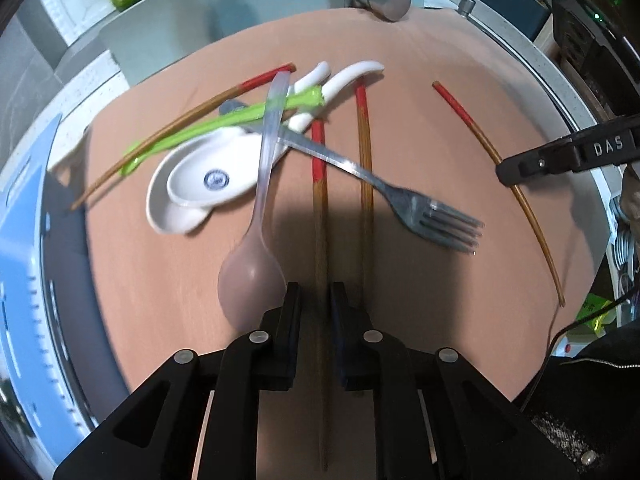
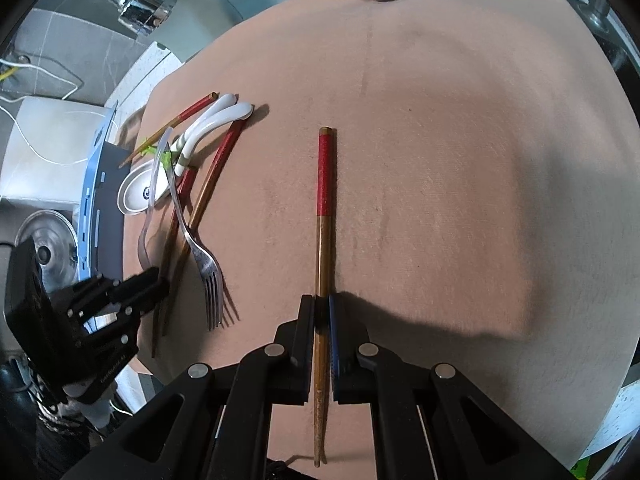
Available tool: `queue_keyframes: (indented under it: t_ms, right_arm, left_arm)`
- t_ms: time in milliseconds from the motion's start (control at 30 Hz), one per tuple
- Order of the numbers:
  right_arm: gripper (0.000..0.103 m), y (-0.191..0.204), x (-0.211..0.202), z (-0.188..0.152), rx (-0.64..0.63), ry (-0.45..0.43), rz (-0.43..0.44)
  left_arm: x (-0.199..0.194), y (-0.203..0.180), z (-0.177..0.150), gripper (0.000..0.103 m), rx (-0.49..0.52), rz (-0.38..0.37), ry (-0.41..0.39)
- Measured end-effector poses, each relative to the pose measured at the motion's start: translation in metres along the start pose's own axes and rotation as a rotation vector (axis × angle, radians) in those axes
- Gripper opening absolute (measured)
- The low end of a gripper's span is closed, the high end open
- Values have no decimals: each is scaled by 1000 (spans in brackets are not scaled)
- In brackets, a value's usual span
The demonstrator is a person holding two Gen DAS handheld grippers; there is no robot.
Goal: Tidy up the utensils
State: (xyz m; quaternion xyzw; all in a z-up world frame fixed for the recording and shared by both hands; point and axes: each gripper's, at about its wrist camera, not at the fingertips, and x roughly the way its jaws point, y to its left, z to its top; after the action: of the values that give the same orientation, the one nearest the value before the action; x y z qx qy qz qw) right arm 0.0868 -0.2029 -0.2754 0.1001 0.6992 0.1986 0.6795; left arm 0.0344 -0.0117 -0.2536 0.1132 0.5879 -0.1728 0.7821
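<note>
1. So far, the big pink cloth (image 2: 440,140) on the table has only a little tidying done, I think.
2. Most things sit in one messy pile on the left side: two white soup spoons (image 1: 200,184), a green stick-like tool (image 1: 224,124), a clear plastic spoon (image 1: 256,248) and a metal fork (image 1: 404,196), all crossing over each other.
3. Over there, the left gripper (image 1: 314,300) has its fingers squeezed on one red-topped chopstick (image 1: 319,184) next to the pile.
4. Another red-topped one (image 1: 363,152) lies just beside it, and one more chopstick (image 1: 192,128) is under the pile.
5. Away from the mess, the right gripper (image 2: 322,312) is pinched tight on a chopstick (image 2: 325,200) lying straight by itself.
6. I guess the sorting has just begun; the spoons, fork and chopsticks are yet to be put in groups.
</note>
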Motion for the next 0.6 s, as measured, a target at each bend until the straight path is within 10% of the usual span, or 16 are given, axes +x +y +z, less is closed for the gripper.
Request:
queue_keyframes:
  t_ms: [600]
  right_arm:
    - [6,4,-24,-15,63,-43,100]
  left_arm:
    - [-54,29,-51,6,-189,-189,-96]
